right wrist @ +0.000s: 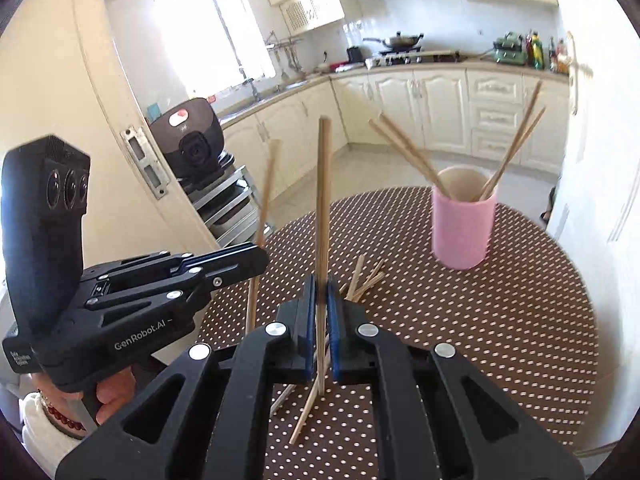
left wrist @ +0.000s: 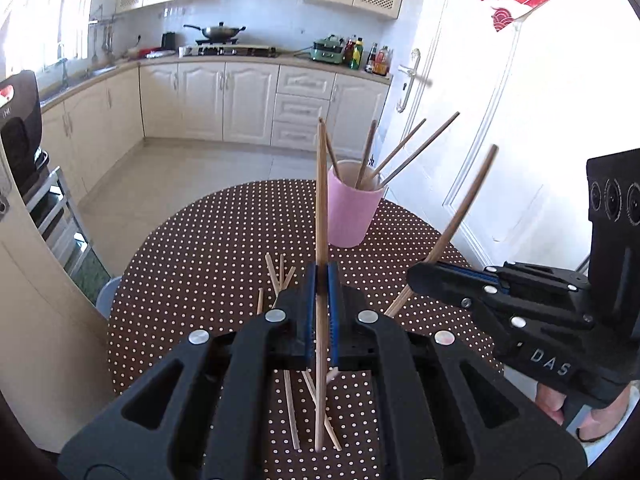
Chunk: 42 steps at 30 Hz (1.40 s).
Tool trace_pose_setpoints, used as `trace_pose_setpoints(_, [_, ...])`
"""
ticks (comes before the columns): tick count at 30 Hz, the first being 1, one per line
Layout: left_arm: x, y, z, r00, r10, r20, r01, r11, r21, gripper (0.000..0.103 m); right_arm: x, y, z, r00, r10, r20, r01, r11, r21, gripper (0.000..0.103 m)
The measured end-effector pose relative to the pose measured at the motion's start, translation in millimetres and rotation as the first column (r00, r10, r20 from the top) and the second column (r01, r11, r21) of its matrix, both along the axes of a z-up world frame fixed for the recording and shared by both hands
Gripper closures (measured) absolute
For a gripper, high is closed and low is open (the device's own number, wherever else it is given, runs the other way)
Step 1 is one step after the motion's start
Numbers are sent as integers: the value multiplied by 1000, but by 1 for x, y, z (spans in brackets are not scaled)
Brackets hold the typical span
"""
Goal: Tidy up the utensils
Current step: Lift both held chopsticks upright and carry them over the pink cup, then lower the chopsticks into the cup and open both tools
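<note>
A pink cup [left wrist: 352, 208] stands at the far side of the dotted table [left wrist: 200, 264] with several chopsticks in it; it also shows in the right wrist view [right wrist: 464, 224]. My left gripper [left wrist: 321, 276] is shut on a chopstick [left wrist: 321, 200] held upright above the table. My right gripper [right wrist: 321, 286] is shut on another upright chopstick [right wrist: 323, 200]. The right gripper shows at the right of the left wrist view [left wrist: 424, 276] with its chopstick [left wrist: 464, 216]; the left gripper shows at the left of the right wrist view [right wrist: 252, 254]. Several loose chopsticks [left wrist: 280, 276] lie on the table under the grippers [right wrist: 364, 278].
The table is round with a brown dotted cloth [right wrist: 500, 312]. A white door [left wrist: 500, 140] stands right of it. A door edge [right wrist: 132, 160] and a metal rack with a black appliance [right wrist: 192, 148] stand left. Kitchen cabinets [left wrist: 240, 100] line the back.
</note>
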<state>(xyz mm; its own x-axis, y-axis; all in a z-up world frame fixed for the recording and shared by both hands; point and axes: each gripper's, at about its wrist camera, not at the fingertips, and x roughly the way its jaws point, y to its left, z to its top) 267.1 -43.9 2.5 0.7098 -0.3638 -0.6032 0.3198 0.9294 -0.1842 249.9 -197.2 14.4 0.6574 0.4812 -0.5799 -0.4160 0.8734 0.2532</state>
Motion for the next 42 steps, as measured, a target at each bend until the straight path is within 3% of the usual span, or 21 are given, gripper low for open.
trace_pose_setpoints(13, [-8,-36,37,975,-4,224,8,1000,-15,97,-5,-37,44,978,-102,182,117,991,-70,99])
trace_pose_setpoints(21, [21,-68,64,934,37,357,-15,998,-63,97,12,-56,64,942,-164,291,188,981,-55,99])
trace_pose_setpoints(26, [40,-79,73,897,119,425,-87,992,-95,97,27,-64,74,907,-207,367,234,972,-29,99])
trace_pose_setpoints(33, [79,-86,74,881,174,440,-125,982,-139,97,60,-82,72,881,-265,392,275,961,33,99])
trace_pose_setpoints(42, [104,-101,48,879,165,447,-120,985,-127,97,86,-89,50,896,-269,355,278,960,26,99])
